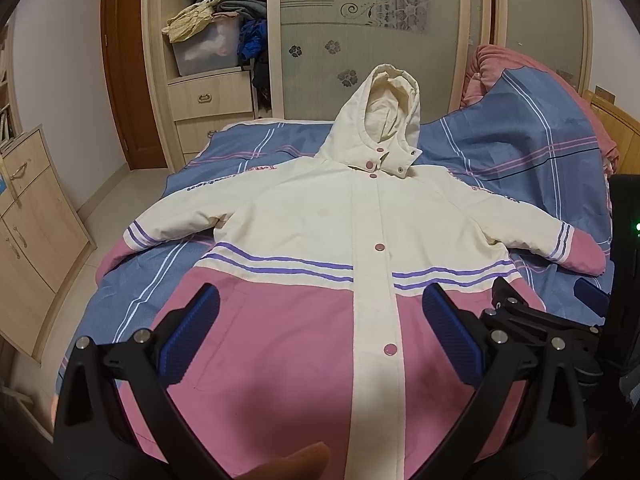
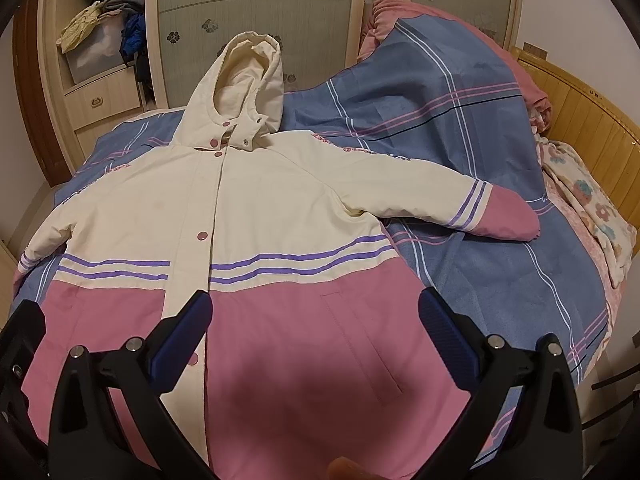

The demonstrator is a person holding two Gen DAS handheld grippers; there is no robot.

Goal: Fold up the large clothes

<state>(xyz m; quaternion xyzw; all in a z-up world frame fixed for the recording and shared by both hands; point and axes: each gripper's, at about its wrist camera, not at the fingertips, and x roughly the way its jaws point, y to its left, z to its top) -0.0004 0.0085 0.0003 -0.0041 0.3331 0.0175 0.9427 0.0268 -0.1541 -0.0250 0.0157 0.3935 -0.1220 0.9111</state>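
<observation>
Both claws hanging released: left gripper (image 1: 320,322), right gripper (image 2: 314,320), over cream-and-pink padded hooded coat (image 1: 320,216), centre frame. Risk, probably: bulky padding slipping, springing unfolded.

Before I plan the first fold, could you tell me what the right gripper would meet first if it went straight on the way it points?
Probably the coat: the open right gripper points at its pink lower front, beside the placket. Height above the cloth is unclear.

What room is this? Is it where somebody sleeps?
Most likely a bedroom. A coat lies spread on a bed with a striped blue cover, and behind it stands a wardrobe with clothes piled inside.
</observation>
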